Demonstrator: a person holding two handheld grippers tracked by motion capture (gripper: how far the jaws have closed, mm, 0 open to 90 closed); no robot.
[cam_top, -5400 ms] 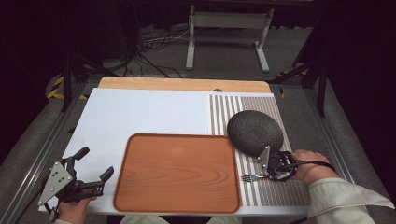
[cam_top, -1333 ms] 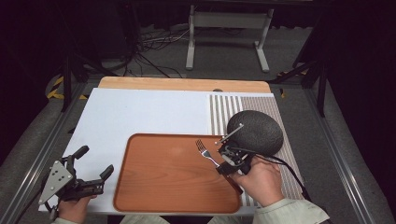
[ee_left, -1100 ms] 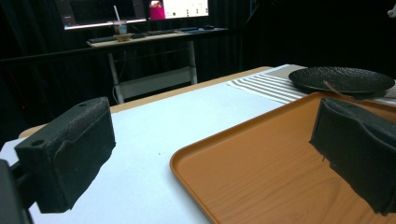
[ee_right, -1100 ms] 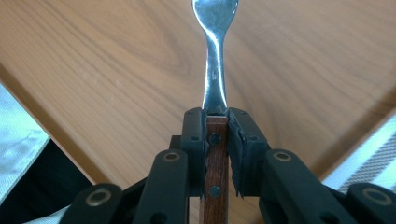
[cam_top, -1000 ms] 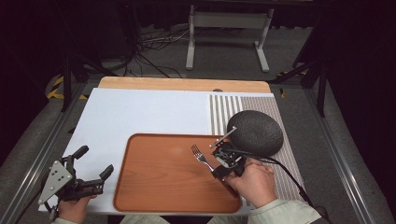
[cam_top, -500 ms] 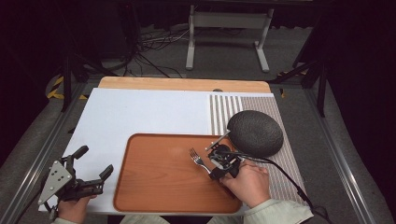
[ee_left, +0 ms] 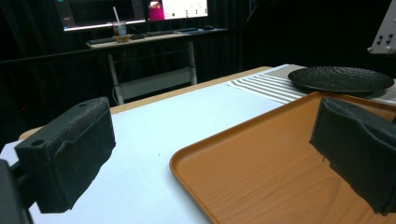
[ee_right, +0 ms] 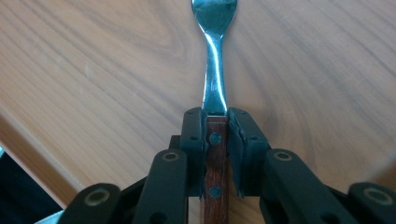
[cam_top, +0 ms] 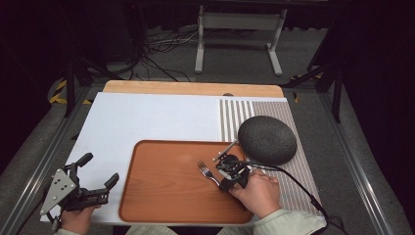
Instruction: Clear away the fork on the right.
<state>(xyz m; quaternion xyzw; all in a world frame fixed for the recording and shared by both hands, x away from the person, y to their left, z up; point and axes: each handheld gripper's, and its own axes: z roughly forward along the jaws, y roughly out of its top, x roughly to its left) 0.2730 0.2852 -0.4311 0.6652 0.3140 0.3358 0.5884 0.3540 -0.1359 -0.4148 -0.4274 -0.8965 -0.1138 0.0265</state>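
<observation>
Fingers [ee_right: 194, 135] of the right gripper [cam_top: 226, 177] pinched on the wooden handle of a fork [ee_right: 215, 88], one black pad on each side, rivets of the handle visible between them. Steel neck and head of the fork [cam_top: 207, 171] sticking out past the pads, over the orange tray [cam_top: 166, 191], close above the wood-grain surface in the tray's right half; touching the tray or not, cannot tell. Tines aimed toward the tray's middle, handle end back toward the right hand [cam_top: 259, 192] at the tray's right edge. Black cable trailing from that gripper off the tray's right side.

Just beyond the tray's far right corner, a dark textured plate [cam_top: 266, 139] on a striped placemat [cam_top: 235, 115], apart from the fork. Same plate [ee_left: 341, 79] seen low and flat past the tray's [ee_left: 261, 172] far rim in the left gripper view.

Off the tray's near left corner, the left gripper [cam_top: 93, 183] held in the left hand [cam_top: 76, 218] over the white desk [cam_top: 137, 117], fingers [ee_left: 70, 154] spread wide with nothing between them, one pad to the left of the tray's rim, the other over the tray's corner.
</observation>
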